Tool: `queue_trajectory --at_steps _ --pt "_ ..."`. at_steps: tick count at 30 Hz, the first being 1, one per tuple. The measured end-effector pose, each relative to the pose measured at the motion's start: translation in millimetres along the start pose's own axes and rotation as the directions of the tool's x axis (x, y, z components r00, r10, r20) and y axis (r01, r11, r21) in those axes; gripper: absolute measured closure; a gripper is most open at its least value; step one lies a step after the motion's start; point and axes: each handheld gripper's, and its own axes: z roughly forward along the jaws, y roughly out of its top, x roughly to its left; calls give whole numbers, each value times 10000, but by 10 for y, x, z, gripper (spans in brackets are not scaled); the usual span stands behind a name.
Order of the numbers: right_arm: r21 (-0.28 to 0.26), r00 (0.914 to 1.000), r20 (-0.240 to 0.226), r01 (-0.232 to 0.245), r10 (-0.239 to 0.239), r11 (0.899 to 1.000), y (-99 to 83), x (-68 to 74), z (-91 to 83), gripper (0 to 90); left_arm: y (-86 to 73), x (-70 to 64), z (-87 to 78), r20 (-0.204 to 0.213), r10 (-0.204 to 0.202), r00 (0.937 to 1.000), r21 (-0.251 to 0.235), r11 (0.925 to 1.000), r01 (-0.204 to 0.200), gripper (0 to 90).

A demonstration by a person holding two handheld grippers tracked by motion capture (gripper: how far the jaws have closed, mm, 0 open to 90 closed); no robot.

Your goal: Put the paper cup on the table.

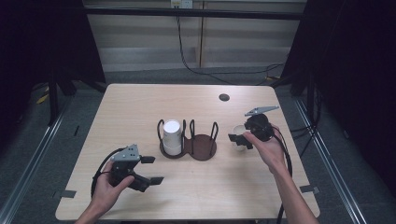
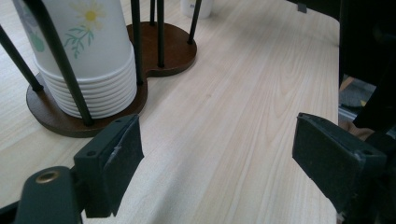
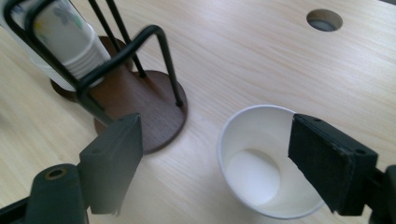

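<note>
- Paper cup (image 3: 266, 163) stands upright on the counter (image 1: 140, 102), just beside the empty ring of the cup holder (image 1: 189, 142), on its far side from the stack of cups (image 1: 172, 136); my right claw (image 3: 233, 163) hangs over it, spread wide, one pad past the rim, nothing pinched.
- I judge the grasp comes next; I'd lower until both pads bracket the wall below the rim, then squeeze gently; thin paper will crumple or tip.
- My left claw (image 1: 149, 170) waits spread on the holder's near side, gripping nothing; I'd leave it there.
</note>
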Motion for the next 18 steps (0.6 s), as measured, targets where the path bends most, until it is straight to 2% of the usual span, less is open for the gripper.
queue_trajectory --at_steps 5,8,16,18 --pt "-615 9994 -336 -88 68 9981 -74 110 -33 177 -32 -2 6 13 1 10000 37 10000 -1 161" --pt "-951 9980 -633 26 -86 9955 -119 187 -61 177 -48 -9 20 41 17 10000 47 10000 -18 161" --pt "-1415 9959 -863 164 -288 9898 -275 400 -102 176 -66 -26 38 1 1 10000 -2 10000 -1 161" --pt "-1551 9936 -1100 81 -254 9879 -311 435 -108 172 -79 -29 43 -3 -21 10000 26 10000 21 161"
